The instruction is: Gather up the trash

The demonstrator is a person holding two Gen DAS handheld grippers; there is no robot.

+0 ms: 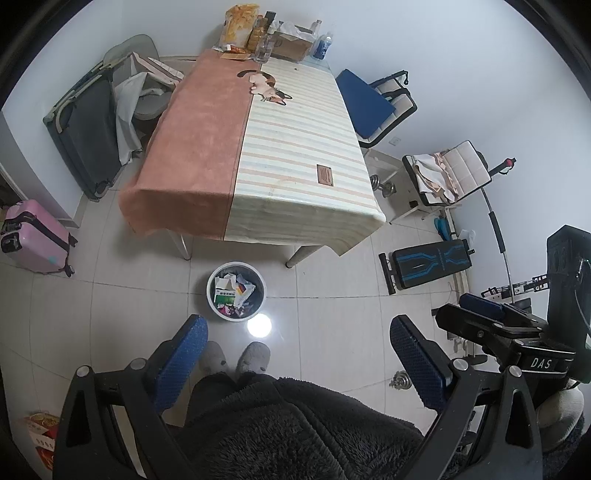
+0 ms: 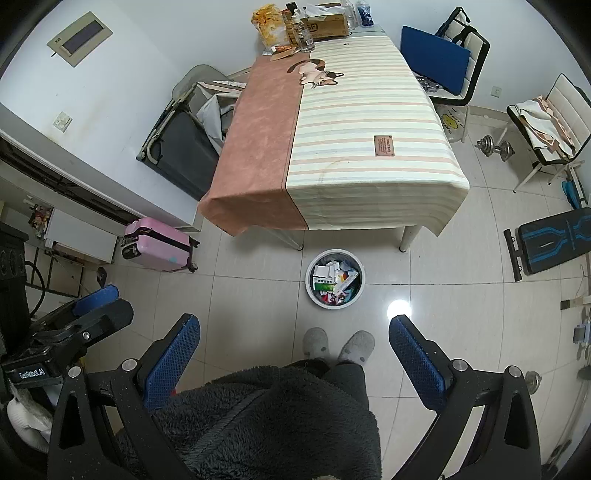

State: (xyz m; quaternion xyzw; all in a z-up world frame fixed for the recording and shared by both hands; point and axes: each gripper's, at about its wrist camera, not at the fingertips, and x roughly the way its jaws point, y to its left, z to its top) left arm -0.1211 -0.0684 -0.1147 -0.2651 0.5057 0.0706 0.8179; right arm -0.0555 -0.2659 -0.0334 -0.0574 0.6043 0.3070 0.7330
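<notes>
Currently both devices are held high above the tiled floor, looking down. Left hand-held gripper [image 1: 299, 363]: released, blue pads spread wide, nothing between them. Right hand-held gripper [image 2: 295, 360]: likewise released and empty; it also shows at the right edge of the left wrist view.

Trash bin [image 1: 236, 291], round, white rim, stands on the floor just in front of the counter's near edge, between its two near legs. It holds the trash [image 2: 334, 282]: crumpled paper, a green-and-white box, coloured wrappers.

Counter [image 1: 258, 155] carries a cloth, pink on one half, striped on the other, with a cat figure [image 1: 267, 86] printed near the far end. Clutter at the far end against the wall: cardboard box [image 2: 327, 24], bottles, an orange snack bag [image 1: 238, 22].

Person's grey slippers [image 2: 338, 345] stand near the bin; dark fleece garment fills the lower frame. Pink suitcase [image 2: 157, 243] lies on the floor beside the wall.
</notes>
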